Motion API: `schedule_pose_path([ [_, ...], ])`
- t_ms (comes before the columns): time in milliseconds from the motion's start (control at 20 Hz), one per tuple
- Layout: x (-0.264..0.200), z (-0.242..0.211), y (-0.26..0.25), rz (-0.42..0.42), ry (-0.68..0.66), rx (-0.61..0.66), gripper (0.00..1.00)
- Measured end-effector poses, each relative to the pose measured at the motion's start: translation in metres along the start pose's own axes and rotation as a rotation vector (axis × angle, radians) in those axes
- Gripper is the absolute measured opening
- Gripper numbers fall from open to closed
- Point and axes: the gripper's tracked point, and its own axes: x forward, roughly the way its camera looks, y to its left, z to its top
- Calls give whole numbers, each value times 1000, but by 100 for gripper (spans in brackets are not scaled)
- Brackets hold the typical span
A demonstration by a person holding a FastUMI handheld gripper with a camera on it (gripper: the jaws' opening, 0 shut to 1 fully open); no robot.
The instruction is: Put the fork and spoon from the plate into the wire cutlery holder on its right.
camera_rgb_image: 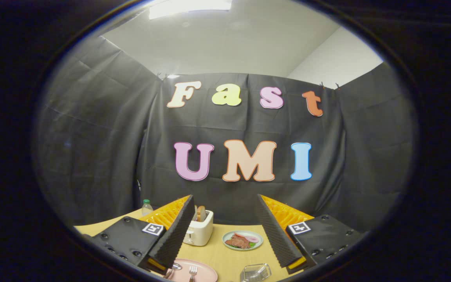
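Nearest to me are my own two fingers, and my claw [225,231] stands wide, holding nothing, with a broad gap between the ribbed pads. It is raised above the pale wooden worktop [225,254] and pointed more at the booth's back wall than down at the things I need.

Low between the fingers, towards the left one, lies the round pink plate [204,271]. On it I can see the silver metal fork [192,273], tines pointing away from me, and just beside it on its left the silver metal spoon [174,268], its bowl close to my left finger's tip. To the right of the plate, apart from it and near my right finger, stands the wire cutlery holder [256,272], which looks empty from here, though I see only part of it.

Beyond these, further across the worktop, are a cream-coloured toaster with bread slices in its slots [199,231], a small pale green plate of food [242,240], and a clear plastic bottle [146,207] beyond my left finger.

I judge that the task is at its very start: both pieces are on the plate, neither grasped. My next move calls for tipping the claw downward, lowering it over one handle, and lining the fingers across that handle before closing. The thin, flat metal may be awkward to pinch off the plate.
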Motion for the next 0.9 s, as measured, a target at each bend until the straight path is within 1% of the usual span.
schedule_pose_path([
  [200,7,-10,4,6,22,23,99],
  [300,8,-25,10,20,46,15,99],
  [600,5,-100,35,87,214,7,99],
  [900,-5,-171,54,132,368,-80,99],
])
